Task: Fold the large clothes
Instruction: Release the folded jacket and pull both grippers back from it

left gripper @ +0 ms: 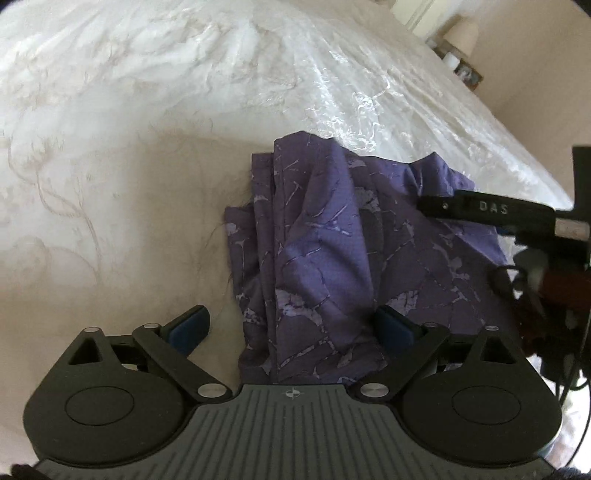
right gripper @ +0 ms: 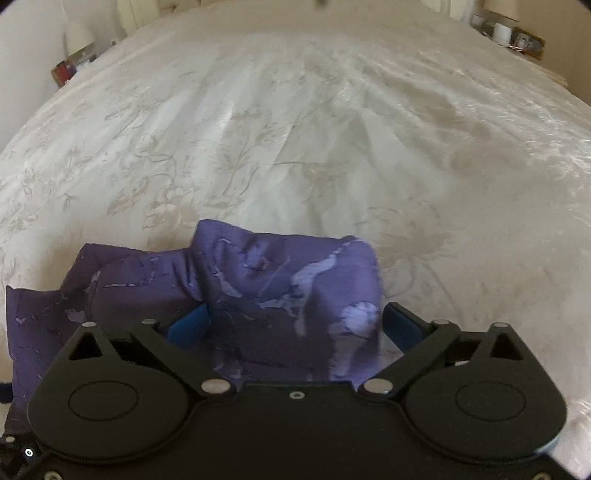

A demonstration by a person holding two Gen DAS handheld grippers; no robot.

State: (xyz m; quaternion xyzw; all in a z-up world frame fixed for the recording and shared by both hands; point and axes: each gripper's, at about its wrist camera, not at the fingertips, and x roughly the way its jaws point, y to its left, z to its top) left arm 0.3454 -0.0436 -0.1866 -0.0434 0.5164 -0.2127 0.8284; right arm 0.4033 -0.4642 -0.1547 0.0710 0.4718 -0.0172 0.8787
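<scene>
A purple garment [left gripper: 332,251] with a pale crackle print lies bunched in folds on a cream floral bedspread [left gripper: 129,155]. My left gripper [left gripper: 291,326] hangs over its near edge, jaws wide open. The left blue pad stands over bare bedspread and the right one over the cloth. From the right, my right gripper's black finger [left gripper: 480,210] reaches across the garment's far corner. In the right wrist view a raised hump of the garment [right gripper: 288,291] sits between the wide jaws of my right gripper [right gripper: 295,325]. Its right pad stands clear of the cloth.
The bedspread [right gripper: 295,129] stretches far ahead of the garment. Bedside tables with a lamp and small items stand at the back left [right gripper: 74,64] and back right [right gripper: 517,35]. The bed's right edge [left gripper: 535,155] runs close to the garment. Cables [left gripper: 535,295] hang by the right hand.
</scene>
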